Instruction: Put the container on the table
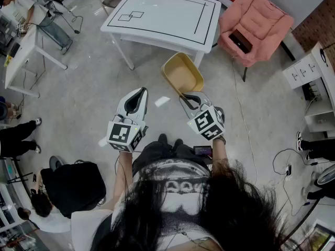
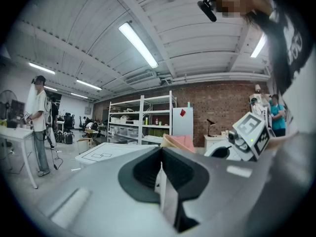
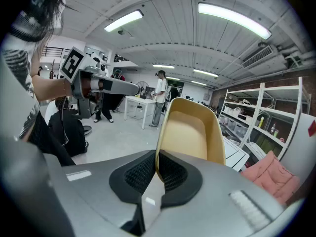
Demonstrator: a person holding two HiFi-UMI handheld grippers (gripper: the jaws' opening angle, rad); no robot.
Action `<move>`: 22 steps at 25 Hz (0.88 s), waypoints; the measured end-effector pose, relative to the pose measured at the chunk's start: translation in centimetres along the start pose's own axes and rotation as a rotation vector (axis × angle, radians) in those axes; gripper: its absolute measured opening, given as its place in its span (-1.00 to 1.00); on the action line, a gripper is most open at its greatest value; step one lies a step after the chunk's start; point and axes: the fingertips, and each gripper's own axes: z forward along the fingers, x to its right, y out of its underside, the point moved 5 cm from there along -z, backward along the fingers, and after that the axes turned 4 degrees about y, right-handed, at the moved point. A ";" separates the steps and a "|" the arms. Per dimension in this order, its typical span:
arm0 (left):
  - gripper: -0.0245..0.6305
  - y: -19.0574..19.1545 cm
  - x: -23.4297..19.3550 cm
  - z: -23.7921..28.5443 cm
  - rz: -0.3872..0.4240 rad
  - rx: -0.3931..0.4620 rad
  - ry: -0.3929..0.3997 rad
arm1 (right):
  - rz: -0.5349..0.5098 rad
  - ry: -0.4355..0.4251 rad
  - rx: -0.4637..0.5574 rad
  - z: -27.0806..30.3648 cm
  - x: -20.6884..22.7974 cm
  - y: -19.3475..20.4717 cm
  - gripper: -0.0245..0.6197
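Note:
My right gripper (image 1: 189, 97) is shut on the rim of a tan rectangular container (image 1: 182, 75), which I hold in the air above the floor, short of the white table (image 1: 165, 15). In the right gripper view the container (image 3: 190, 131) stands up from between the closed jaws of the right gripper (image 3: 156, 169), its hollow side toward the camera. My left gripper (image 1: 137, 95) hangs to the left of it, shut with nothing between its jaws. From the left gripper view, the left gripper (image 2: 161, 168) points at the table (image 2: 114, 153) and the container's edge (image 2: 170, 143) shows beyond it.
The white table has black outlines drawn on its top. A pink padded chair (image 1: 255, 24) with a dark object on it stands right of the table. A white cabinet (image 1: 309, 72) is at far right, a black bag (image 1: 73, 184) on the floor at left. People stand at desks (image 1: 23, 48) on the left.

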 end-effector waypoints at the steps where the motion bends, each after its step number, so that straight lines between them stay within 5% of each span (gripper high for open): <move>1: -0.93 0.0 -0.4 -0.1 0.001 0.001 0.001 | 0.000 -0.003 0.001 0.3 -0.1 -0.3 -0.85; 22: -0.93 0.5 -7.5 -1.2 -0.011 0.020 0.069 | 0.005 0.016 -0.011 6.1 -2.9 -4.8 -0.85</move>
